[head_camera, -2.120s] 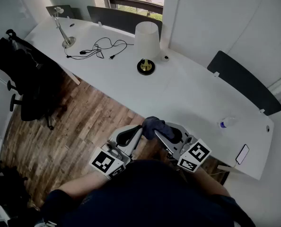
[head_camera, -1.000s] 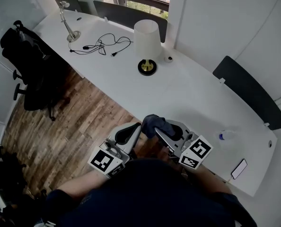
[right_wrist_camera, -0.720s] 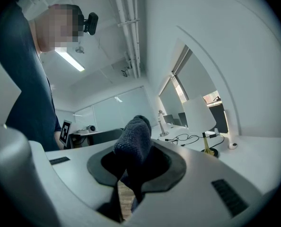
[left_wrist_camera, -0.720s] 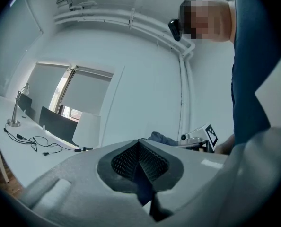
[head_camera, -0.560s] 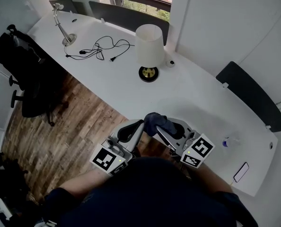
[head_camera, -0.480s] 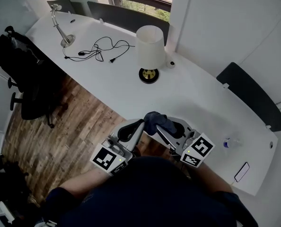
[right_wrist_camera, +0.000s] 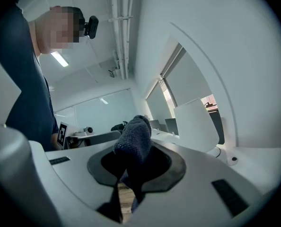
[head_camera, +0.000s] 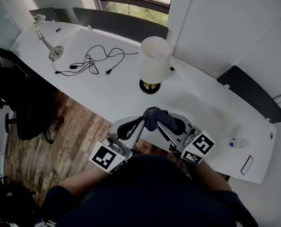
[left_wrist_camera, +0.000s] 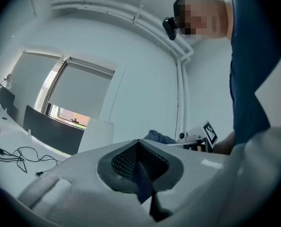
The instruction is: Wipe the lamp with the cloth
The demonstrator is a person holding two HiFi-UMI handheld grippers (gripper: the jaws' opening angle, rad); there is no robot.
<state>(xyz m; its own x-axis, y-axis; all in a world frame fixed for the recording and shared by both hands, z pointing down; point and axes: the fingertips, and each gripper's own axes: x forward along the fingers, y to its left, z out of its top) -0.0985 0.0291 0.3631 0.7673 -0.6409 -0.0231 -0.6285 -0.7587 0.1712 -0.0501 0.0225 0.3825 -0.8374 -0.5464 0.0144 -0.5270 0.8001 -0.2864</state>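
The lamp (head_camera: 154,60) has a white shade and a round brass base and stands on the white desk (head_camera: 197,103), just beyond both grippers. My right gripper (head_camera: 165,122) is shut on a dark blue cloth (head_camera: 154,116), which bunches up over its jaws at the desk's near edge. In the right gripper view the cloth (right_wrist_camera: 133,141) sticks up out of the right gripper (right_wrist_camera: 133,174), with the lamp shade (right_wrist_camera: 195,122) to the right. My left gripper (head_camera: 136,124) is beside the cloth, shut and empty. The left gripper view shows the left gripper (left_wrist_camera: 140,150) with jaws together.
A metal desk lamp (head_camera: 46,39) and a loose black cable (head_camera: 91,60) lie on the desk's left part. A small bottle (head_camera: 238,142) and a phone (head_camera: 248,164) sit at the right end. A black office chair (head_camera: 13,89) stands on the wooden floor (head_camera: 60,145).
Both grippers, the right one still holding the cloth, have come nearer the desk edge and the lamp. The view has shifted with them. Neither gripper's jaws have changed.
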